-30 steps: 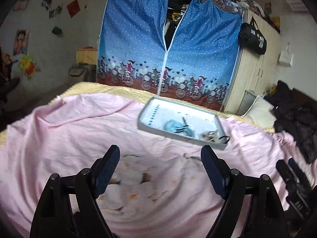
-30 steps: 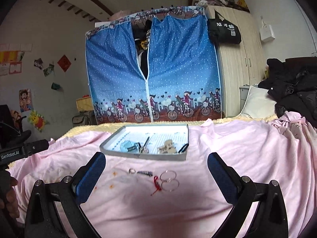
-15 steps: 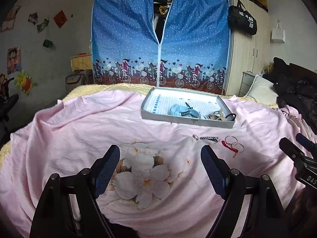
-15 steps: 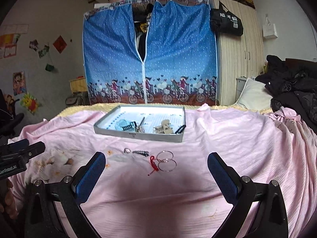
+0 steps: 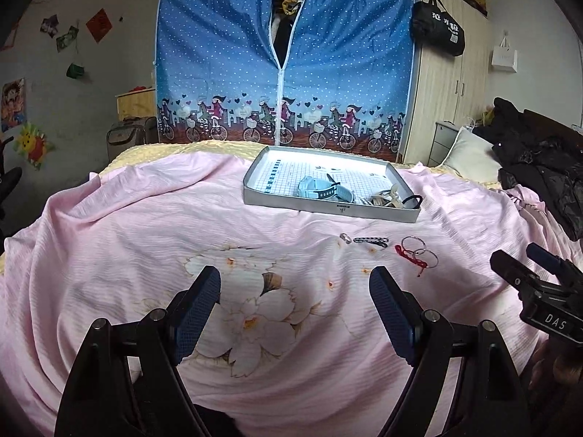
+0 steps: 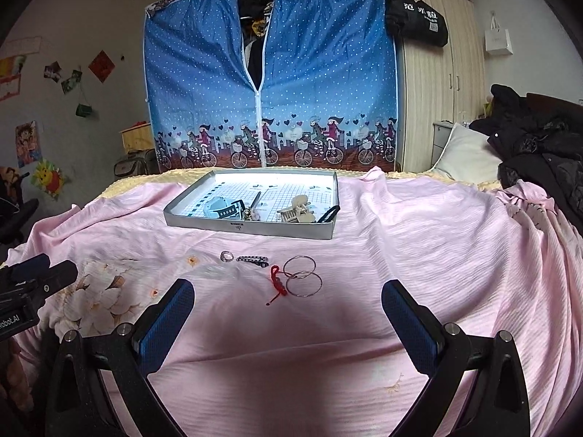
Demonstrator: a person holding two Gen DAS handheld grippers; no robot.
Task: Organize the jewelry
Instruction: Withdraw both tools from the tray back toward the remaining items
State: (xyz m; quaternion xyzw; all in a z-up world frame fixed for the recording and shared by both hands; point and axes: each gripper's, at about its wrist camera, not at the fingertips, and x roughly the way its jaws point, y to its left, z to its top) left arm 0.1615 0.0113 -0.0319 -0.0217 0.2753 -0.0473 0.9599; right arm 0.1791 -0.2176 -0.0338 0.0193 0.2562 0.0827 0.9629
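Loosely scattered jewelry (image 6: 288, 273) beside tray (image 6: 251, 227)

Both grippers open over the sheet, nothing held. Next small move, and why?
Probably ease the right gripper forward and down toward the red cord and two silver rings. They lie loose on the pink sheet, almost straight ahead of its open jaws and short of the tray. The left gripper sits farther off, to their left.
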